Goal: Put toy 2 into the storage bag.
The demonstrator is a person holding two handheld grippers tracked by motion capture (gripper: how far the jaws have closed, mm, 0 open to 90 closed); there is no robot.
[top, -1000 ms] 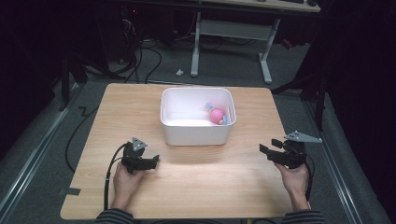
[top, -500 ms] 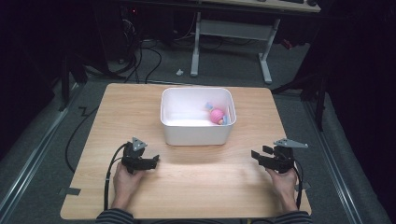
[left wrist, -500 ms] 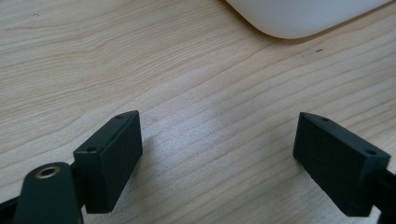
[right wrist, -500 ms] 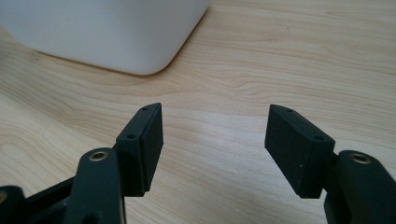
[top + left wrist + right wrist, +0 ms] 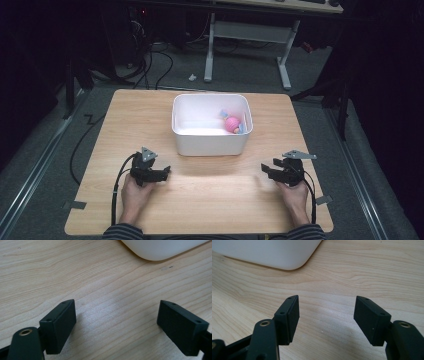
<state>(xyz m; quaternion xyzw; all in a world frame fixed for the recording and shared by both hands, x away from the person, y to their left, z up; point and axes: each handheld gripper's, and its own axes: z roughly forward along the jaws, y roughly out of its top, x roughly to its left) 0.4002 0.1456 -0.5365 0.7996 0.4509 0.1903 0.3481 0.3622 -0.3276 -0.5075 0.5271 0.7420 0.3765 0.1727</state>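
Note:
A white plastic bin (image 5: 210, 142) stands at the middle of the wooden table (image 5: 210, 200). Inside it, at the right, lies a pink round toy (image 5: 231, 124) with pale blue parts. My left gripper (image 5: 162, 173) rests low on the table in front of the bin's left corner, jaws wide apart with bare wood between them (image 5: 117, 322). My right gripper (image 5: 266, 170) rests at the front right, open and holding nothing (image 5: 327, 315). The bin's rounded corner (image 5: 160, 250) appears at the top of the left gripper view, and the bin's corner (image 5: 269, 252) at the top left of the right gripper view.
A cable (image 5: 117, 185) trails from the left gripper toward the front edge. Past the table's far edge are a grey desk frame (image 5: 250, 35) and floor cables (image 5: 155, 55). Metal rails (image 5: 35, 165) run along the floor at both sides.
The right gripper has come down and inward from the table's right edge and now rests on the wood. The left gripper has stayed put.

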